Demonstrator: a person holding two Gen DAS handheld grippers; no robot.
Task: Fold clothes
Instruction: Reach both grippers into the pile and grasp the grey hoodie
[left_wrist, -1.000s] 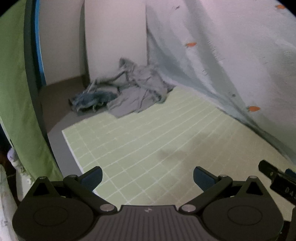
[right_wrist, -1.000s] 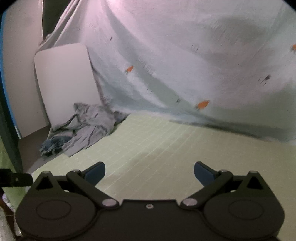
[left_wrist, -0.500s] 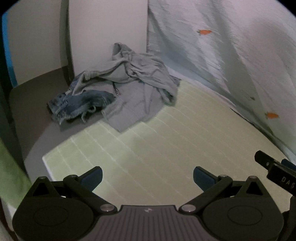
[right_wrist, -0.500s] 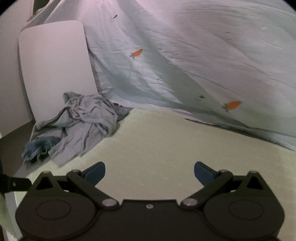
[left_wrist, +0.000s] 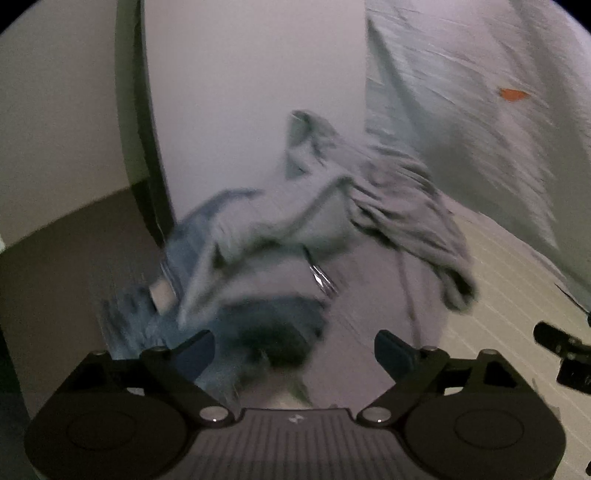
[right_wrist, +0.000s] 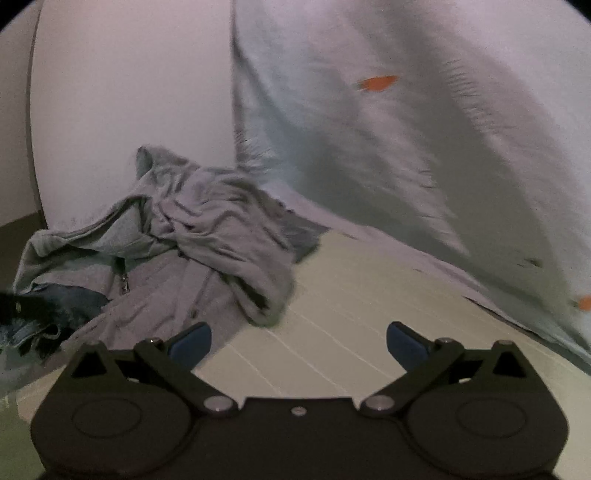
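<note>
A pale blue sheet (right_wrist: 424, 155) printed with small orange carrots (right_wrist: 376, 82) is seen hanging ahead and to the right of the right gripper (right_wrist: 297, 341), reaching down to the work surface. A white panel (right_wrist: 129, 110) is stood upright ahead and to the left of the same gripper. The surface below both grippers is covered by a pale green mat with a white grid (right_wrist: 351, 314).

A crumpled grey zip-up garment (right_wrist: 207, 236) is heaped ahead and to the left of the right gripper, against the foot of the white panel, partly on the mat. In the left wrist view the same garment (left_wrist: 388, 206) lies directly ahead of the left gripper (left_wrist: 294, 349), blurred by motion. A blue denim piece (left_wrist: 147, 317) is found close ahead and to the left of the left gripper, partly under the grey garment; its edges cannot be made out clearly. A metal zip pull (left_wrist: 321, 277) is visible just ahead of the left gripper.

The left gripper's jaws are spread wide, with nothing between them. The right gripper's jaws are likewise spread wide and empty, over the mat.
</note>
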